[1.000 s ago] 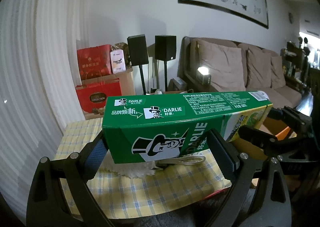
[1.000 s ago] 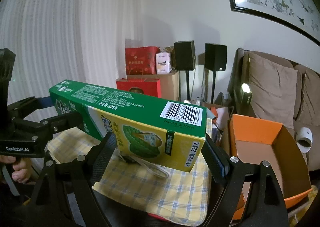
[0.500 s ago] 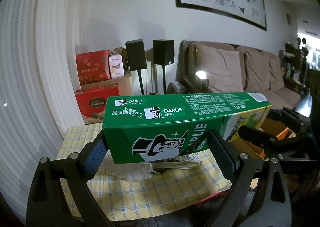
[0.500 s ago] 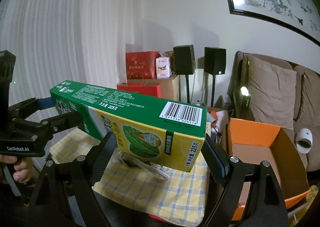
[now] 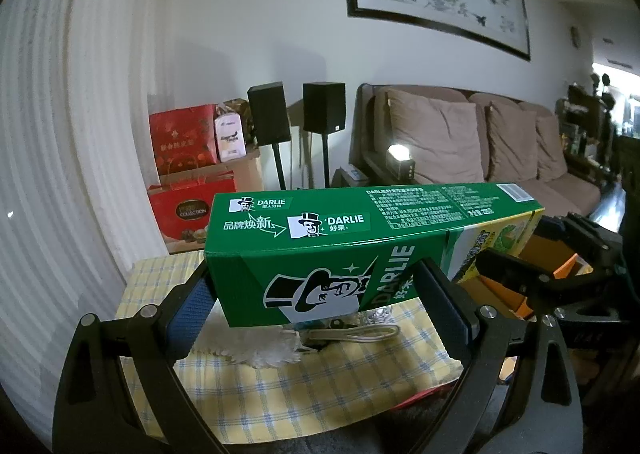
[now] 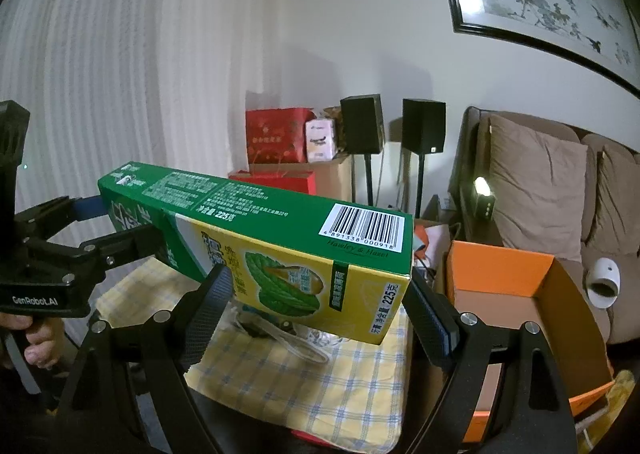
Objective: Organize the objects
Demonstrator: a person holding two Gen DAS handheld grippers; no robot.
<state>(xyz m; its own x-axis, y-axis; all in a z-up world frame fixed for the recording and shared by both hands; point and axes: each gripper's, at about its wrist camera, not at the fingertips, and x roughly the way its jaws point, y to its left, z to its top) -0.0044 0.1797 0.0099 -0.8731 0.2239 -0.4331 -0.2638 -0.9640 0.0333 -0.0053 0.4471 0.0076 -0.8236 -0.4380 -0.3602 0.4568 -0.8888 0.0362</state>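
Checked tablecloth (image 5: 288, 394) below, toothpaste box (image 5: 360, 238) aloft, left gripper (image 5: 316, 306) and right gripper (image 6: 320, 310) each clamping one end

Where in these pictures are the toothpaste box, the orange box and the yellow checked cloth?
toothpaste box (image 6: 280, 221): right wrist view, on its green top face.
orange box (image 6: 496, 266): right wrist view, on its orange back wall.
yellow checked cloth (image 5: 320, 390): left wrist view, on a bare patch near its front edge.

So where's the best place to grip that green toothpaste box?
Grip the toothpaste box at its two ends, across the narrow width, coming level from each end, as the left gripper and right gripper do now. It's long and rigid, so end grips probably stop sagging or twisting.
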